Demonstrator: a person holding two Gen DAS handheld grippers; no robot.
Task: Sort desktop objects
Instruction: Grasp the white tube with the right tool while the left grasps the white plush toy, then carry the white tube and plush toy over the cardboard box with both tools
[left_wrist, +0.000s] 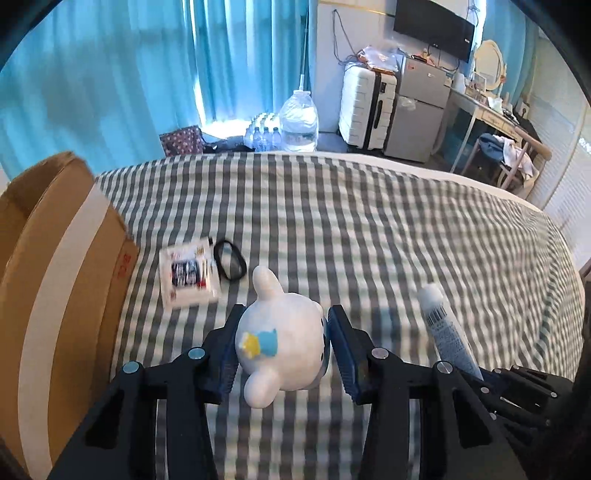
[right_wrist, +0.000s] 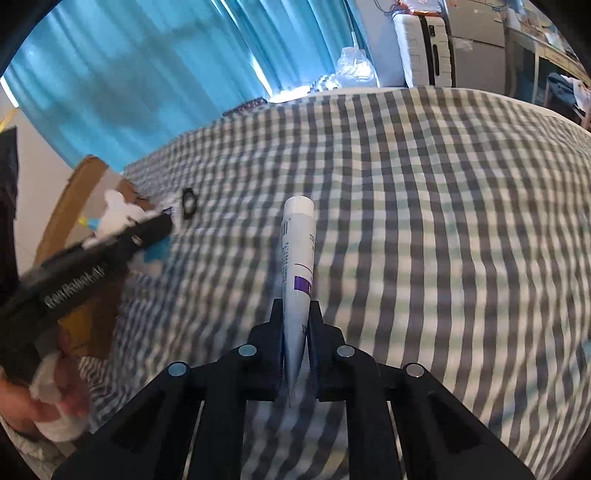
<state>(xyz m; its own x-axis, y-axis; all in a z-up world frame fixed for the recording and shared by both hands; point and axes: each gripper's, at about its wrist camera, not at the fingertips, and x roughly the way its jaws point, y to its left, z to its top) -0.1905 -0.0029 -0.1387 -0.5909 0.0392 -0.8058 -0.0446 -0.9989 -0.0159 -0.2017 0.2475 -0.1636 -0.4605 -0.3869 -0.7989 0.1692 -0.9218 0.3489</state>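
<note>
One checked bed (left_wrist: 369, 229) carries one cardboard box (left_wrist: 66, 258) at its left edge, cut off by the frame. Right of the box, one white toy (left_wrist: 280, 347) sits clamped in the left hand-held gripper (left_wrist: 282, 350); further right, one tube (right_wrist: 297, 273) is pinched in the right hand-held gripper (right_wrist: 295, 332). Just beside the box lie one packet (left_wrist: 190, 275), its print blurred, and one black band (left_wrist: 229, 260).

Bed with grey checked sheet (left_wrist: 369, 229) in the foreground. Far left, daylit blue curtains (left_wrist: 129, 74). Far right, white suitcase (left_wrist: 364, 107), small grey fridge (left_wrist: 419, 110), wall television (left_wrist: 434, 27), cluttered desk (left_wrist: 491, 110) with oval mirror (left_wrist: 489, 61).
</note>
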